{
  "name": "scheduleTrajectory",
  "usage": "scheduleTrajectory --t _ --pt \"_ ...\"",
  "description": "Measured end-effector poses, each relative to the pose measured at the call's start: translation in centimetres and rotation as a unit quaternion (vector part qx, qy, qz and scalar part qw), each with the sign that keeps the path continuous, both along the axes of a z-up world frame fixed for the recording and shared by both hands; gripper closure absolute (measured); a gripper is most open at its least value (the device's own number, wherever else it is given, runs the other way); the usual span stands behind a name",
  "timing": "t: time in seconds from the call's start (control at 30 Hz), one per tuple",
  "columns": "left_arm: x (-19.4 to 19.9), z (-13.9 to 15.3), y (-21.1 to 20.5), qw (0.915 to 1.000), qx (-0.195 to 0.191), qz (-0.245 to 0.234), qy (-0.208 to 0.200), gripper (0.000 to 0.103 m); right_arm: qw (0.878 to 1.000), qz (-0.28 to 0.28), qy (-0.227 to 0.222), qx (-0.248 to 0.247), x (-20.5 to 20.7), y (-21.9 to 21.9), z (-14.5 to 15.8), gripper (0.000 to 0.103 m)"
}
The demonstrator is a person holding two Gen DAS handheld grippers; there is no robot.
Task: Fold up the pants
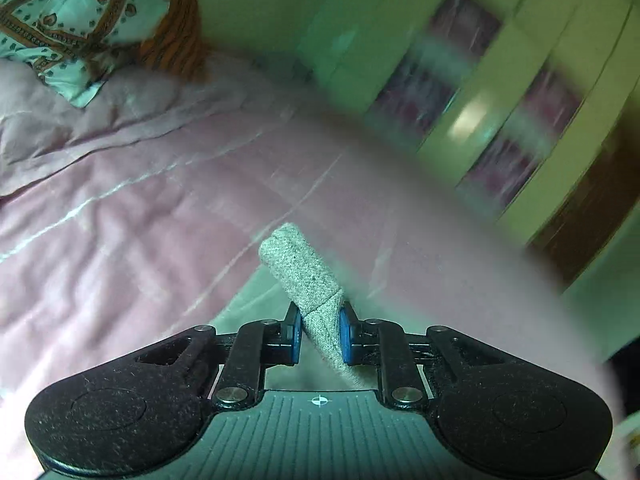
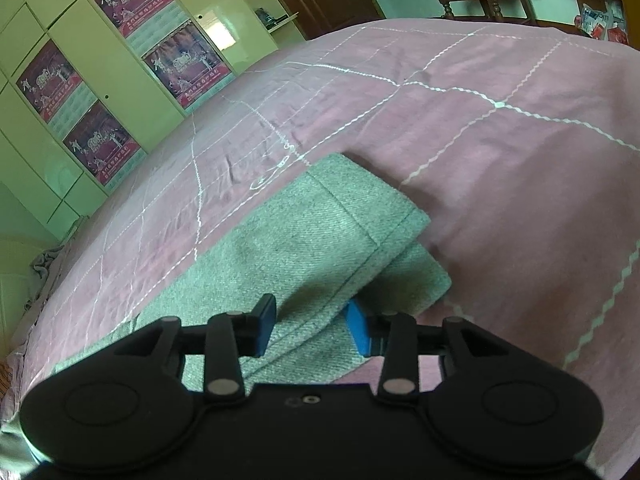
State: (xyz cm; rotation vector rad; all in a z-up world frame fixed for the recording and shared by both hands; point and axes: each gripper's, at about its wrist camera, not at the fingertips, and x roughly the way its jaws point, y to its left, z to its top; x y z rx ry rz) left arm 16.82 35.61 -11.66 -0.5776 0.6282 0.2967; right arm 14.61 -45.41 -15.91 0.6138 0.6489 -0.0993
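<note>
Grey pants (image 2: pixel 304 240), one pair: left gripper (image 1: pixel 319 330) fingers clamped on a fold, right gripper (image 2: pixel 312 330) fingers apart.

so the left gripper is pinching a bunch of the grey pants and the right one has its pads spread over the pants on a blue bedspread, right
One thing is wrong: the bedspread is pink with white stitched lines, not blue; only the gripper pads are blue. The right wrist view shows it. The rest holds: the left gripper is shut on a bunch of the grey pants, and the right gripper has its pads spread over the pants.
</note>
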Motion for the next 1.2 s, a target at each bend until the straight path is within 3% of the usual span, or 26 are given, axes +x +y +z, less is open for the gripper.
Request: scheduleTrajectory --t 0.03,0.07,0.13,0.23,0.27,0.3,0.33,0.37,0.4,0.5,0.63,0.7,0.77,0.8,0.9,1.0,1.1,1.17,1.2 --pt "0.8 -1.6 0.4 0.9987 -0.004 -0.008 0.050 0.084 1.000 0.000 0.000 0.000 0.0 0.0 0.0 0.063" --pt "0.9 -2.7 0.7 0.9979 -0.012 -0.009 0.063 0.084 1.000 0.001 0.000 0.000 0.0 0.0 0.0 0.062" --pt "0.3 -3.1 1.6 0.9981 -0.042 -0.002 0.045 0.084 1.000 0.002 -0.002 0.003 0.1 0.0 -0.1 0.057" --pt "0.5 -2.9 1.3 0.9983 -0.034 -0.007 0.046 0.084 1.000 0.000 -0.010 0.027 0.0 -0.5 -0.2 0.053" --pt "0.6 -2.7 1.4 0.9984 -0.036 -0.007 0.044 0.084 0.999 -0.001 -0.011 0.035 0.0 -0.8 -0.2 0.057" --pt "0.7 -2.4 1.5 0.9985 -0.038 -0.007 0.038 0.084 0.999 -0.001 -0.012 0.049 0.0 -1.2 -0.3 0.076" --pt "0.7 -2.2 1.6 0.9986 -0.040 -0.006 0.035 0.084 0.998 0.001 -0.011 0.061 0.1 -1.5 -0.5 0.089" --pt "0.8 -2.1 1.7 0.9985 -0.042 -0.006 0.033 0.084 0.997 0.000 -0.004 0.071 0.3 -1.8 -0.7 0.097" --pt "0.7 -1.8 1.9 0.9986 -0.043 -0.006 0.029 0.084 0.997 -0.004 0.001 0.078 0.4 -2.1 -0.9 0.098" --pt "0.6 -1.0 2.4 0.9989 -0.043 -0.007 0.015 0.084 0.999 0.005 -0.026 0.032 -0.4 -1.1 1.1 0.099" --pt "0.9 -0.6 3.1 0.9992 -0.030 -0.013 0.021 0.084 0.998 0.018 -0.059 0.006 -2.8 -0.1 3.6 0.099" --pt "1.5 -1.7 3.3 0.9981 -0.025 -0.022 0.052 0.084 1.000 0.021 -0.019 -0.002 -2.6 -0.1 2.7 0.099" --pt "1.2 -2.2 3.5 0.9979 -0.038 -0.015 0.050 0.084 0.999 0.016 0.047 0.013 -1.5 -0.5 0.2 0.099" --pt "1.1 -2.0 3.5 0.9982 -0.037 -0.014 0.045 0.084 0.999 0.006 0.043 0.033 -1.5 -0.9 0.1 0.099" --pt "0.8 -1.4 3.4 0.9989 -0.034 -0.014 0.028 0.084 0.999 0.009 0.022 0.023 -1.6 -0.6 1.0 0.099" --pt "0.9 -2.2 3.2 0.9985 -0.025 -0.018 0.045 0.084 1.000 0.022 -0.008 0.008 -2.2 -0.6 1.7 0.099" --pt "0.8 -2.3 2.9 0.9985 -0.021 -0.018 0.047 0.084 0.999 0.008 0.053 0.001 -1.1 -1.1 0.0 0.100" --pt "0.7 -1.9 2.7 0.9983 -0.012 -0.027 0.049 0.084 0.999 0.003 0.052 -0.008 -1.0 -0.8 0.4 0.097" --pt "0.6 -1.6 2.5 0.9981 -0.007 -0.033 0.051 0.080 0.999 0.003 0.049 -0.014 -1.1 -0.7 0.5 0.090"
